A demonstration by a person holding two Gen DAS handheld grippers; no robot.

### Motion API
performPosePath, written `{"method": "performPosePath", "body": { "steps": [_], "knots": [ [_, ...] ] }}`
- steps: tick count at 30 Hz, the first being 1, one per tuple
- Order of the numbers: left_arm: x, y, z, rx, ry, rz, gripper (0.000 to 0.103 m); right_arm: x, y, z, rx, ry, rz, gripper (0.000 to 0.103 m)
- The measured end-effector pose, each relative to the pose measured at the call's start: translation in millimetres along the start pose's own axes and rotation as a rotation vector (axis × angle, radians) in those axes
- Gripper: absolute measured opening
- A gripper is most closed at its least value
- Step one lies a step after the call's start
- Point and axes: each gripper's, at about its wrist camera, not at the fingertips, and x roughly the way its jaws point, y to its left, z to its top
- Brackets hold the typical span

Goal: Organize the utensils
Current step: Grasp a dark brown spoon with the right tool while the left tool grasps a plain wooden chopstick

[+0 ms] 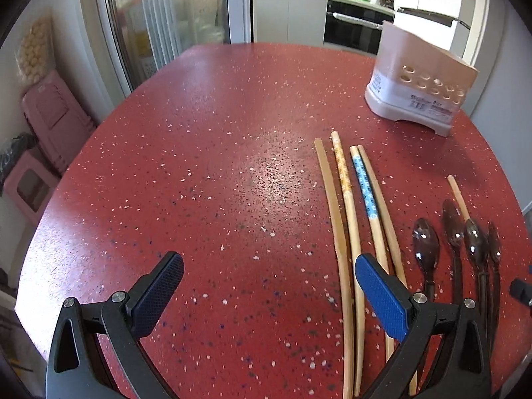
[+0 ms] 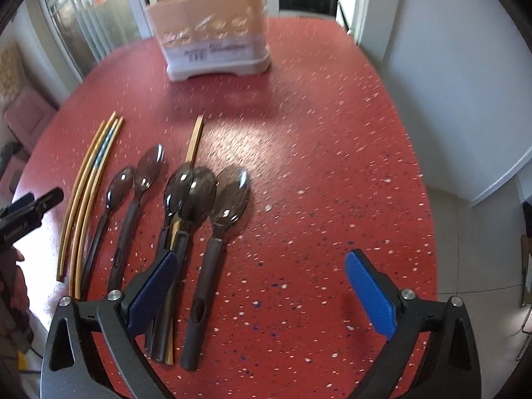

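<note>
Several wooden chopsticks [image 1: 345, 219] lie side by side on the red speckled table [image 1: 216, 153], one with a blue pattern [image 1: 365, 189]. Several dark translucent spoons [image 1: 425, 249] lie to their right, over a single chopstick [image 1: 458, 197]. A beige perforated utensil holder [image 1: 419, 79] stands at the far right. My left gripper [image 1: 269, 266] is open and empty, its right finger over the chopsticks. In the right wrist view the spoons [image 2: 199, 196], chopsticks [image 2: 89, 183] and holder [image 2: 212, 30] show. My right gripper [image 2: 262, 266] is open and empty, just right of the spoon handles.
The table's right edge [image 2: 432, 219] drops to a tiled floor beside a white wall. Pink plastic stools [image 1: 50, 123] stand left of the table. A glass door and kitchen counter lie behind. The left gripper's tip [image 2: 36, 206] shows at the right wrist view's left edge.
</note>
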Motion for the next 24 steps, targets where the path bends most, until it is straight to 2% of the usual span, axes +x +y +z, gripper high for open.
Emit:
{"method": "performPosePath", "body": {
  "steps": [2,4,7,12,18,19,21,24],
  "knots": [
    [4.8,-0.8,1.3,0.004,0.017,0.003,0.103,10.3,4.6,3.8,-0.009,0.052,-0.040,0.080],
    [7.7,-0.6,3.3,0.004,0.030,0.000,0.103,15.3,6.1,3.3,0.003,0.096,-0.037,0.071],
    [11.7,-0.7,5.1,0.006,0.045,0.000,0.103,20.5,9.7,6.5,-0.001,0.110,-0.065,0.065],
    [27.2,-6.3,14.6,0.031,0.084,0.010,0.103,27.2,12.9,19.7,-0.014,0.152,-0.065,0.061],
    [44.3,-12.3,28.5,0.033,0.117,0.010,0.103,33.4,7.1,35.3,-0.031,0.169,-0.072,0.041],
    [46.8,-12.6,31.9,0.030,0.123,0.012,0.103,34.6,5.8,37.6,-0.036,0.168,-0.064,0.035],
    [49.6,-13.3,36.4,0.034,0.132,0.014,0.103,30.7,2.1,37.2,-0.040,0.170,-0.048,0.030],
    [52.5,-14.7,41.7,0.048,0.156,0.012,0.103,31.9,0.1,43.0,-0.067,0.179,-0.029,0.015]
  ]
}}
